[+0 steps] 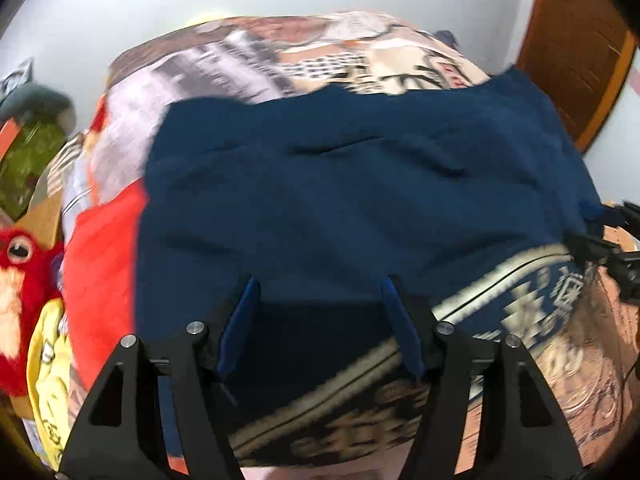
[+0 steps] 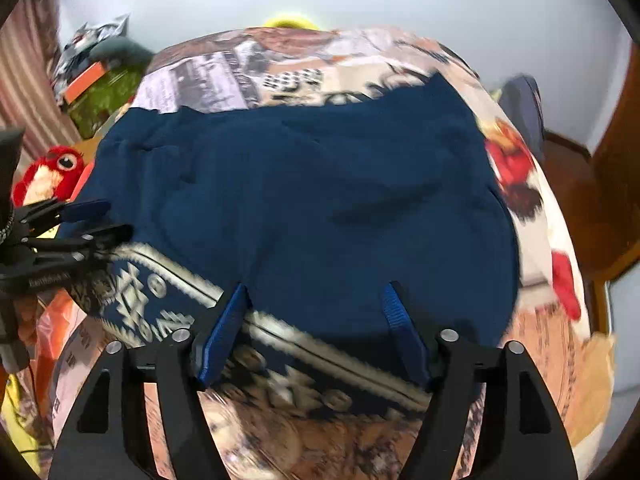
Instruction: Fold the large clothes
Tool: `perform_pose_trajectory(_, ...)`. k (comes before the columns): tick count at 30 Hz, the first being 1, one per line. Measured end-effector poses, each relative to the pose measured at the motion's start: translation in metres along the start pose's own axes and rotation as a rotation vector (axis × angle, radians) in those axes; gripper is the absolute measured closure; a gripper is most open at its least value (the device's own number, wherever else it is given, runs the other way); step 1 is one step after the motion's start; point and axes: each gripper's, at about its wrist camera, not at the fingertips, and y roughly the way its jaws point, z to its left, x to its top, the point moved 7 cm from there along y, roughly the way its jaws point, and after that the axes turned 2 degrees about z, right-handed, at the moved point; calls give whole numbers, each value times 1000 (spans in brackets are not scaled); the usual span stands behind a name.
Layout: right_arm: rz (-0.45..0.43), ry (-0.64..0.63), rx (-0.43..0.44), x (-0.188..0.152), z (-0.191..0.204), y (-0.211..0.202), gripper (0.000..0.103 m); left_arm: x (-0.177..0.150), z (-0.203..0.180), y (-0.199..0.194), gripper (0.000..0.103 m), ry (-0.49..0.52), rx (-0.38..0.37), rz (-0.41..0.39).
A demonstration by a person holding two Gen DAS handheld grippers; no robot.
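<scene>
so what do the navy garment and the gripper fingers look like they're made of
Navy garment: looks like soft matte fleece or thick knit; no sheen, broad rounded creases, though blur hides the weave. Left gripper fingers: probably rigid blue plastic; straight, smooth-edged, on black arms.

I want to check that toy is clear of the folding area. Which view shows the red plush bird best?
The left wrist view: the red plush bird fills its left edge, big eye and pale chest plain, beside the patterned bedspread. The right wrist view shows it smaller, at the left behind the left claw.

Motion blur smears the bedspread (image 1: 320, 48) print; the garment (image 2: 320, 200) hides its middle.
</scene>
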Motion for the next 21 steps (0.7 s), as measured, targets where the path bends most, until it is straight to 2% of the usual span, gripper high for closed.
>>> perform_pose_trajectory(2,-1,27,-4,-8,-13,-3,32,-9,18,-5,39,-25,32,2)
perform_pose_trajectory(4,-3,47,5,-14,-23,-10,28,-17,33,-8,34,-60,32,7)
perform_pose_trajectory(7,-3,91,-27,-23,-36,-17,28,-31,55,-16,33,-119,33,8)
perform_pose_trajectory(11,33,167,-78,-41,-54,-18,28,-50,79,-21,32,-151,109,35)
perform_pose_trajectory(14,49,206,-90,-52,-60,-26,28,-64,96,-32,32,-209,106,42)
perform_pose_trajectory(18,13,181,-103,-54,-54,-53,28,-80,114,-56,33,-288,109,21)
perform_pose_trajectory(21,-24,168,-101,-50,-46,-75,28,-86,120,-71,32,-369,43,7)
